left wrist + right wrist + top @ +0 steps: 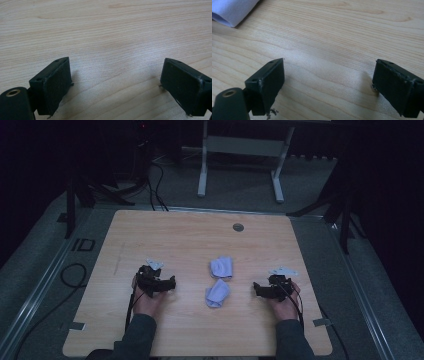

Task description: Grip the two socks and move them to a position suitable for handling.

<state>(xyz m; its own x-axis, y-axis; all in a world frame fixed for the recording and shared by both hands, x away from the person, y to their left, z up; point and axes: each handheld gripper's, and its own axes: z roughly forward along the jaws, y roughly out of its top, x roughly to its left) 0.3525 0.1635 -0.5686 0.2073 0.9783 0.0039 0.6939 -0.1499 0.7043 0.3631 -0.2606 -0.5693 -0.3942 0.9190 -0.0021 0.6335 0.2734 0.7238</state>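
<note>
A: Where's the L gripper (171, 284) rn?

B: Low over the wooden table (165, 235), left side, held in the person's left hand (145, 302). Jaws spread wide, nothing btwn them. Its own view has just bare wood grain btwn the two black pads (56, 86).

A: R gripper (256, 287)?

B: Same deal on the right side, in the right hand (285, 306). Jaws wide apart, empty. Both grippers point inward, toward each other.

A: And the cloths?

B: Two small pale lilac ones, crumpled, approx mid-table btwn the grippers. Far cloth (222, 267) sits just beyond the near cloth (217, 293); they look to be touching or nearly, can't tell which. Near one is roughly level w/ both grippers, apart from each. Right gripper view catches a corner of a cloth (230, 11) at top left, clear of the jaws; can't say which one.

A: Anything else on the table?

B: Small round grey grommet (238, 227) near the far edge, well away from the cloths
</note>
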